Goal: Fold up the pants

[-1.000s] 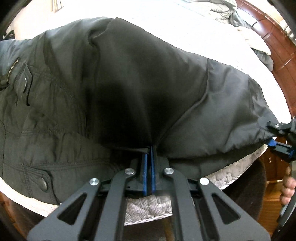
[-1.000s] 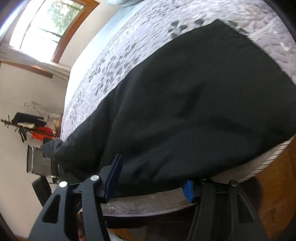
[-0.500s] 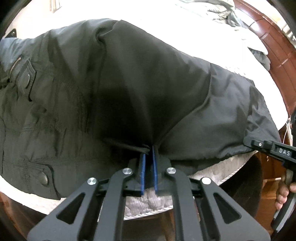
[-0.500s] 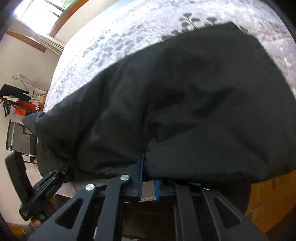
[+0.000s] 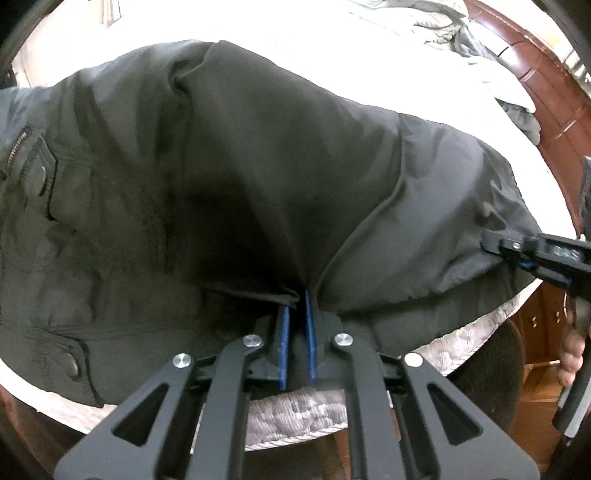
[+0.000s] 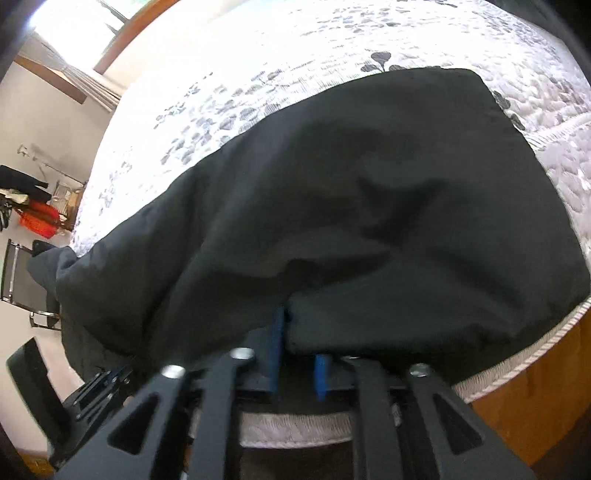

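Dark padded pants [image 5: 258, 166] lie spread over a bed, with pocket snaps and a zip at the left. My left gripper [image 5: 298, 299] is shut on the near hem, the fabric pinched at the tips of its blue pads. In the right wrist view the pants [image 6: 369, 203] fill the middle, and my right gripper [image 6: 299, 332] has a thick fold of the leg end between its pads while its jaws are opening. The left wrist view shows the right gripper [image 5: 495, 245] at the far right, with cloth drawn up to its tip.
The quilted, leaf-patterned mattress [image 6: 258, 74] stretches beyond the pants. A wooden bed frame [image 5: 546, 110] curves along the right. Crumpled bedding [image 5: 443, 26] lies at the far end. A folding chair [image 6: 18, 277] and clutter stand by the wall. A person's hand [image 5: 570, 354] grips the right handle.
The right gripper closed around the leg end, then its pads spread again, and it moved up and inward with the cloth. The left gripper kept its hold and stayed put.
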Available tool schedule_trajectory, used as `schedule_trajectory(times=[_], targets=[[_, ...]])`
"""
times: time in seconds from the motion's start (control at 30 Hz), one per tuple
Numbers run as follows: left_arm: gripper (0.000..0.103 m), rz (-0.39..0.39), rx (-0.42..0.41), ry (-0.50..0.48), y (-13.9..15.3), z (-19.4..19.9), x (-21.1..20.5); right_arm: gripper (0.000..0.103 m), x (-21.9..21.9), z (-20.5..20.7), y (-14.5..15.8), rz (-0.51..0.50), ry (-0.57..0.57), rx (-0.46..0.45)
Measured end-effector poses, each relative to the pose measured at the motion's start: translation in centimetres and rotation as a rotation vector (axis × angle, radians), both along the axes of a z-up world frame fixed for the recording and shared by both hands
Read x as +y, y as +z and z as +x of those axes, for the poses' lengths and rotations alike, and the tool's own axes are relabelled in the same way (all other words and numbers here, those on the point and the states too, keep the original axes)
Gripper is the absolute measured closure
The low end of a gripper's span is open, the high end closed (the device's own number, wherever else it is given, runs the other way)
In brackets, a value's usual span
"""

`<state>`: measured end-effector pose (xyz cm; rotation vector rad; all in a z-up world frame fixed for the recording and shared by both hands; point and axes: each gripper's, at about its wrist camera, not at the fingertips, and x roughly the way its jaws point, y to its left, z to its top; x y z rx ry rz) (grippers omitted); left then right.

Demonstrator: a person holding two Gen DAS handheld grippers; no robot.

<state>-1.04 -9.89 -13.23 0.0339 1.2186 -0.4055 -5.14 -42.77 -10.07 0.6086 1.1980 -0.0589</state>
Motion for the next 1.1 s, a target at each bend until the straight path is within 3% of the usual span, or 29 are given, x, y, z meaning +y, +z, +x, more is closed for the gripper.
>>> schedule_trajectory(times=[0.03, 0.07, 0.27, 0.33, 0.43, 0.6, 0.77, 1.1], targets=[[0.096, -0.005, 0.003, 0.000, 0.0, 0.0, 0.0, 0.045, 0.1, -0.4, 0.5, -0.020, 0.008, 0.004], [0.096, -0.008, 0.004, -0.001, 0.0, 0.0, -0.1, 0.043, 0.3, -1.0, 1.4, -0.061, 0.016, -0.007], [0.096, -0.015, -0.003, 0.000, 0.0, -0.1, 0.1, 0.043, 3.7, -3.5, 6.7, -0.184, 0.127, 0.000], [0.096, -0.021, -0.003, -0.002, -0.1, 0.1, 0.3, 0.043, 5.8, -3.7, 8.7, -0.201, 0.165, -0.049], [0.096, -0.026, -0.010, -0.007, -0.1, -0.1, 0.5, 0.044, 7.4, -1.5, 10.7, -0.150, 0.202, -0.160], [0.095, -0.050, -0.005, -0.010, -0.1, -0.1, 1.1, 0.045, 10.4, 3.5, 6.1, -0.119, 0.232, -0.134], [0.095, -0.053, -0.005, -0.016, -0.2, 0.0, 1.3, 0.046, 12.0, 4.6, 1.5, -0.156, 0.286, -0.010], [0.086, -0.011, 0.041, -0.023, 1.9, 0.2, 3.0, 0.044, 14.3, 5.6, -0.9, -0.288, 0.337, 0.044]])
